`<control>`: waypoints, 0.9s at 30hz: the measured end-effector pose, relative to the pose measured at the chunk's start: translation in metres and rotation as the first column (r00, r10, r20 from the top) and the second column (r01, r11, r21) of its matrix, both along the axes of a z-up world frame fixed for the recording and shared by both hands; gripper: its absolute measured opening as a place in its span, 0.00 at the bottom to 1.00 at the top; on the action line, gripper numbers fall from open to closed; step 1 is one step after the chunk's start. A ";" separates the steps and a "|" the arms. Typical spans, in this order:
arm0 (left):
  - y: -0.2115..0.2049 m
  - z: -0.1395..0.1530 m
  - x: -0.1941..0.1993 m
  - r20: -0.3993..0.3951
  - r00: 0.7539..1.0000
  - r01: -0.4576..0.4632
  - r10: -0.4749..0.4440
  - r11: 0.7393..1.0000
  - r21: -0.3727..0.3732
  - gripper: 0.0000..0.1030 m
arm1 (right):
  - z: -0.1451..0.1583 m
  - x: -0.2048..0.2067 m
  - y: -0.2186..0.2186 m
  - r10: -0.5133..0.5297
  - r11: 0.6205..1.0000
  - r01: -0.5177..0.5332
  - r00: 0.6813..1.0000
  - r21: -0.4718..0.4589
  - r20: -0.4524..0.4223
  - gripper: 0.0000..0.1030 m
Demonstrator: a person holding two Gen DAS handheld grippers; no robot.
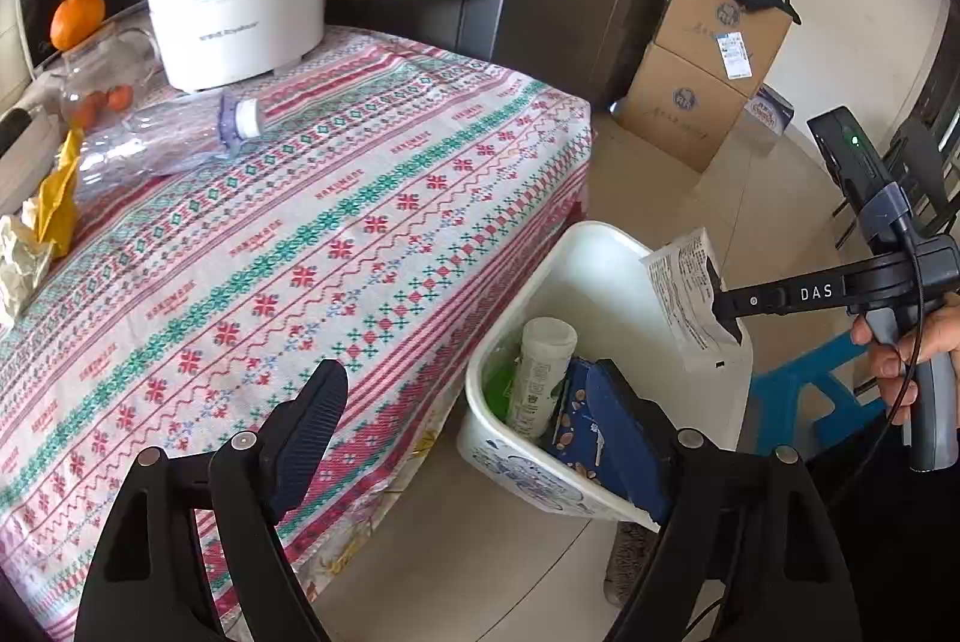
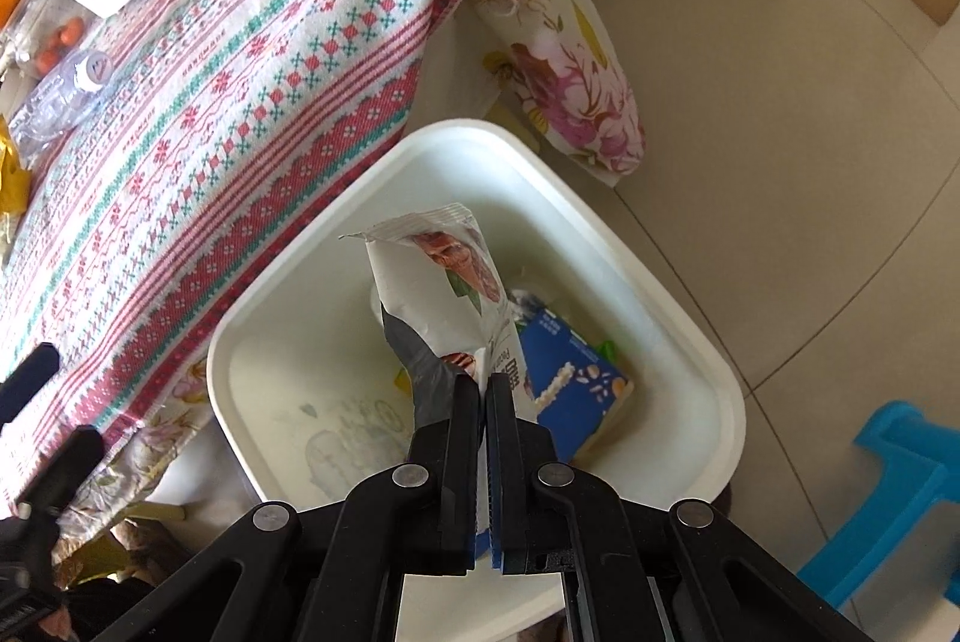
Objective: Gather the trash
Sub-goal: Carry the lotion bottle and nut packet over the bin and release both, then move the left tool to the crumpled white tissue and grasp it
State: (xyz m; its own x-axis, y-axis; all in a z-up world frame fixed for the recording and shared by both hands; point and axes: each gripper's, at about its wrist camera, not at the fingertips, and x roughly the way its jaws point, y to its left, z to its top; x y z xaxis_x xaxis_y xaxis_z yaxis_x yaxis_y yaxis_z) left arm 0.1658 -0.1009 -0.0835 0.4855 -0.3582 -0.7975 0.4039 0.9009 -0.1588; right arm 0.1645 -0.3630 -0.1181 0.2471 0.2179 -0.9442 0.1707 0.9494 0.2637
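My right gripper (image 2: pixel 483 390) pinches a snack wrapper (image 2: pixel 444 282) above the bin (image 2: pixel 690 318), probably for dropping; my left gripper (image 1: pixel 474 432) is spread, empty.

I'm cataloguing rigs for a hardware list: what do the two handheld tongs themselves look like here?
Both tongs are black linkage frames with silver round pivot pins and dark blue ribbed pads. The left tongs show this close up. The right tongs carry white "DAS" lettering, a grey handle, a thin black cable and a black module with a green light. The hand shows no sleeve.
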 end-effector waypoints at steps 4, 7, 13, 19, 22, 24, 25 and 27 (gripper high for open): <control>0.020 0.007 -0.008 0.008 0.999 -0.036 0.036 0.999 -0.004 0.83 | -0.003 0.000 0.007 0.021 1.000 -0.021 1.000 0.003 -0.016 0.09; 0.032 0.010 -0.012 0.015 0.998 -0.056 0.056 0.998 0.003 0.83 | -0.003 -0.001 0.012 0.020 1.000 -0.021 0.999 -0.017 -0.029 0.50; 0.059 0.012 -0.020 0.019 0.994 -0.106 0.106 0.994 0.020 0.83 | 0.005 0.000 0.024 0.051 0.997 -0.052 0.999 -0.061 -0.010 0.59; 0.093 0.014 -0.021 0.004 0.981 -0.194 0.194 0.981 0.022 0.84 | 0.011 0.008 0.046 0.093 0.993 -0.093 0.996 -0.069 -0.004 0.62; 0.112 0.012 -0.018 -0.011 0.969 -0.246 0.247 0.969 0.025 0.84 | 0.018 0.013 0.063 0.129 0.988 -0.127 0.992 -0.088 0.015 0.66; 0.125 0.011 -0.016 -0.022 0.959 -0.282 0.283 0.959 0.027 0.84 | 0.021 0.016 0.075 0.152 0.984 -0.149 0.988 -0.094 0.026 0.67; 0.132 0.011 -0.014 -0.029 0.953 -0.300 0.301 0.953 0.027 0.84 | 0.022 0.017 0.081 0.163 0.983 -0.159 0.986 -0.094 0.029 0.68; 0.147 0.009 -0.010 -0.044 0.941 -0.335 0.336 0.942 0.034 0.84 | 0.024 0.022 0.094 0.186 0.979 -0.183 0.982 -0.090 0.033 0.68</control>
